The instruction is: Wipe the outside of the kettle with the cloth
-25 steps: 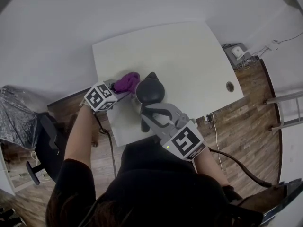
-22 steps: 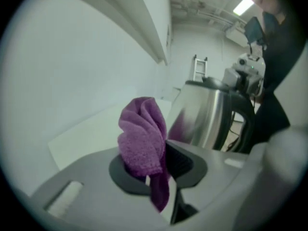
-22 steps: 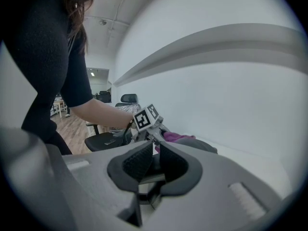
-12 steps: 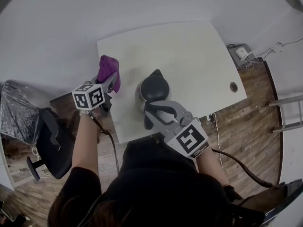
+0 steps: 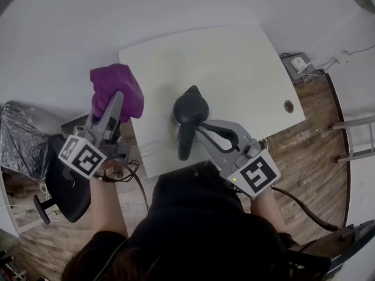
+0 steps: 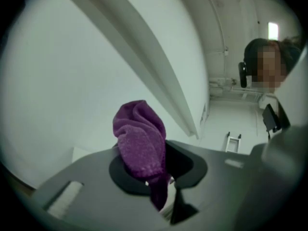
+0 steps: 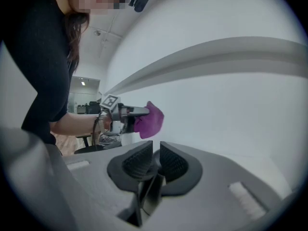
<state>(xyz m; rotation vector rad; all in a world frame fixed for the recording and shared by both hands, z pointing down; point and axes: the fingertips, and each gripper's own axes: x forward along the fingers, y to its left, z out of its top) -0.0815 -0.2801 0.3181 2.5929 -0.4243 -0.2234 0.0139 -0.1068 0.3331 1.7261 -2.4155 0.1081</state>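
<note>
A dark grey kettle (image 5: 188, 107) stands on the white table (image 5: 234, 69), its handle (image 5: 182, 143) toward me. My right gripper (image 5: 196, 134) is shut on that handle; in the right gripper view a thin dark part of the handle (image 7: 150, 189) sits pinched between the jaws (image 7: 155, 165). My left gripper (image 5: 117, 107) is raised to the left of the kettle, apart from it, and is shut on a bunched purple cloth (image 5: 116, 92). The cloth (image 6: 139, 141) bulges out past the left gripper's (image 6: 154, 179) jaws. The right gripper view shows the left gripper (image 7: 126, 113) and cloth (image 7: 150, 119) against the white wall.
A black office chair (image 5: 61, 183) stands at the left on the wooden floor. The table has a round cable hole (image 5: 288, 105) near its right edge. A power strip (image 5: 296, 64) and cables lie on the floor at the right.
My left gripper has lifted the purple cloth off the kettle's side, up and to the left, and rolled over. The right gripper, still on the handle, shifted slightly.
</note>
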